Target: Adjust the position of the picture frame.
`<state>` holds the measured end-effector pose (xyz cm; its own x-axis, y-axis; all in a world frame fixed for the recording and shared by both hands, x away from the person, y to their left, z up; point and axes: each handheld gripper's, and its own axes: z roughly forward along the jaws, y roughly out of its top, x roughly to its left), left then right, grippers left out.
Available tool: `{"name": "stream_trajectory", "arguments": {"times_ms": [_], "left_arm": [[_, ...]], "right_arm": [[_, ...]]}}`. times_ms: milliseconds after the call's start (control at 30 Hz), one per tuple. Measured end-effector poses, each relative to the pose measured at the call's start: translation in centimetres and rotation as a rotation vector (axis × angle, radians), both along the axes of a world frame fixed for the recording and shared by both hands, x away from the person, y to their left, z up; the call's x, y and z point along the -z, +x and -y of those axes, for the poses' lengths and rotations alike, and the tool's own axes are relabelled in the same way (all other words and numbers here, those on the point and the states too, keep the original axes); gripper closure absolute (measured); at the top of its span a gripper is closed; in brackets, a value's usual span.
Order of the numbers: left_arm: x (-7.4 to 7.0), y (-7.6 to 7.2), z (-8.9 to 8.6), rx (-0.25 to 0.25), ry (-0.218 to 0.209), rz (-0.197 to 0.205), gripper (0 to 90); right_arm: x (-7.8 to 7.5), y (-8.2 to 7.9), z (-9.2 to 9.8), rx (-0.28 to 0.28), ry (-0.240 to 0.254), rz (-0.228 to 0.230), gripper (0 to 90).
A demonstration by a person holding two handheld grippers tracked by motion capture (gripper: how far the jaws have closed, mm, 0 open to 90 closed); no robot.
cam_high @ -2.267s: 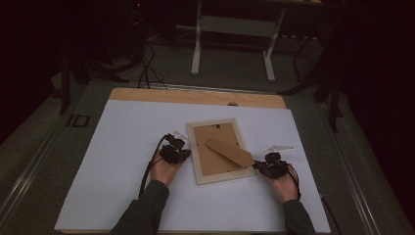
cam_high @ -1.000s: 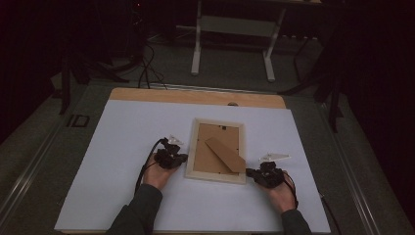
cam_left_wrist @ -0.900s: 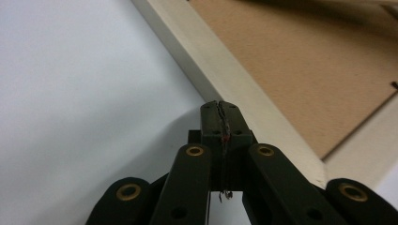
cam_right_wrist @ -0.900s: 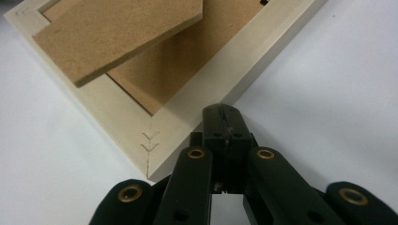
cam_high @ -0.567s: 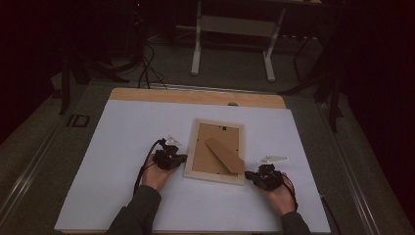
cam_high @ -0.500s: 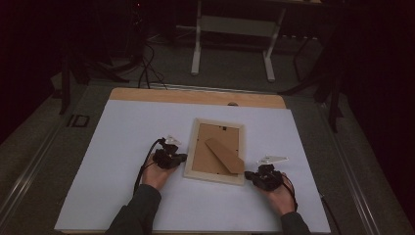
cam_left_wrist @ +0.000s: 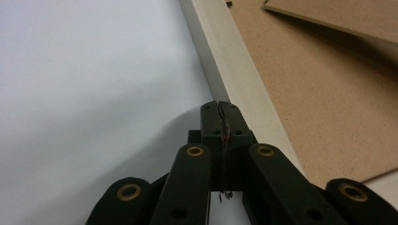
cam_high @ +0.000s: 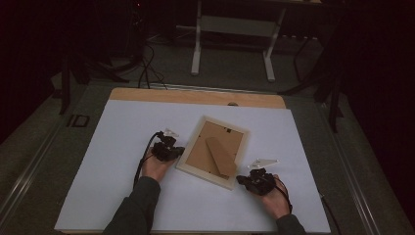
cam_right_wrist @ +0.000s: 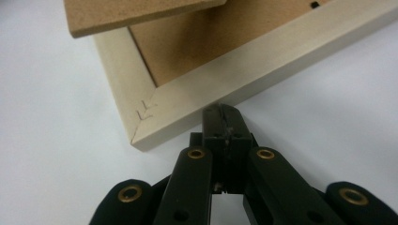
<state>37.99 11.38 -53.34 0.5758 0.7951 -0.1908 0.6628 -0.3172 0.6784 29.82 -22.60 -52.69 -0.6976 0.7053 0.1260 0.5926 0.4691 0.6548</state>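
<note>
A pale wooden picture frame (cam_high: 213, 152) lies face down on the white table, its brown backing board and stand flap (cam_high: 221, 156) upward. My left gripper (cam_high: 175, 152) is shut with its tips against the frame's left edge (cam_left_wrist: 234, 56). My right gripper (cam_high: 242, 180) is shut too, its tips touching the frame's outer edge near the front right corner (cam_right_wrist: 145, 119). Neither holds anything. In the left gripper view the shut tips (cam_left_wrist: 219, 110) rest beside the frame rail. The right gripper view has the tips (cam_right_wrist: 220, 115) pressed at the rail.
The white sheet (cam_high: 122, 127) covers a wooden tabletop (cam_high: 195, 96). Beyond the table stand a desk's white legs (cam_high: 198, 44) and cables (cam_high: 142, 63) on a dark floor. A small black item (cam_high: 77, 120) lies left of the table.
The frame has turned clockwise, its near end swinging left. My right gripper moved toward the person along the frame's edge to its near right corner; my left stayed at the left edge.
</note>
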Motion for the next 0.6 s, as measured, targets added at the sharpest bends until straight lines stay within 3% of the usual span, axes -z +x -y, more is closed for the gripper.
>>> {"name": "stream_trajectory", "arguments": {"times_ms": [133,400,600], "left_arm": [[-0.4,-0.3,-0.8,-0.016,-0.004,0.009,90.0],[-1.6,-2.7,-3.4,-0.053,-0.047,0.071,89.1],[-2.0,-5.2,-4.2,-0.040,-0.030,0.138,89.7]], "right_arm": [[0.1,0.0,-0.6,-0.034,0.012,-0.008,90.0],[0.1,-0.2,-2.6,-0.104,0.007,0.000,90.0],[0.1,-0.2,-3.9,-0.142,0.007,-0.005,90.0]]}}
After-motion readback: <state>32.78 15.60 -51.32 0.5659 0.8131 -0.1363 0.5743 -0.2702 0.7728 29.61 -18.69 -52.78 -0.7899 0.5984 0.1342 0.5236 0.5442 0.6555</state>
